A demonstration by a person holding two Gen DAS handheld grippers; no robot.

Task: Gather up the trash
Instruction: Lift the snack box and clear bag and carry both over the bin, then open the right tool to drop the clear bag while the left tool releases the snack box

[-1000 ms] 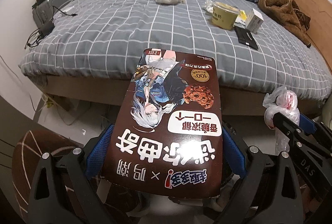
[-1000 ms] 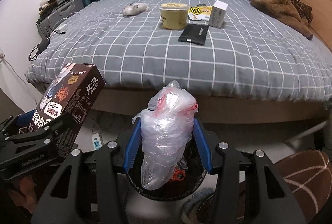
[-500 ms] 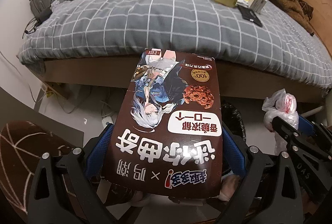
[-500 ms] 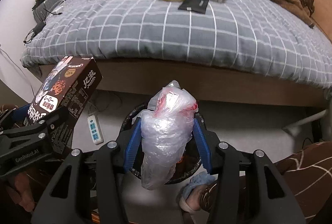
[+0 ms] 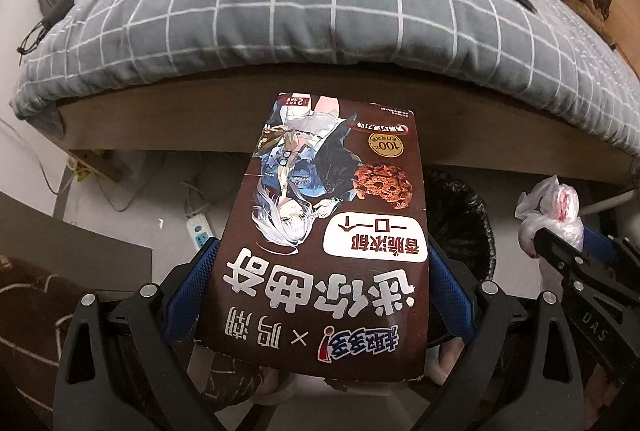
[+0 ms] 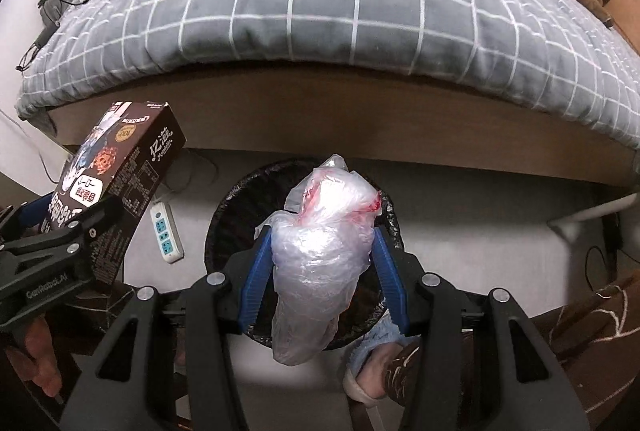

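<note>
The left claw (image 5: 320,295) gripped a cookie box (image 5: 324,231); the right claw (image 6: 320,271) clamped a crumpled plastic bag (image 6: 320,255) above the bin (image 6: 224,223).

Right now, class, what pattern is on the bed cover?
Grey with a white grid of squares on the bed cover, clearest in the right wrist view.

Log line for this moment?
left tongs: shut on box | right tongs: shut on bag | bag over bin

Both views are lit dimly and evenly from above. Straight lines are bowed by fisheye distortion, and the corners are cut off in black. Glare is seen on the bag (image 6: 320,251). Shadow is cast under the bed (image 5: 280,11).
</note>
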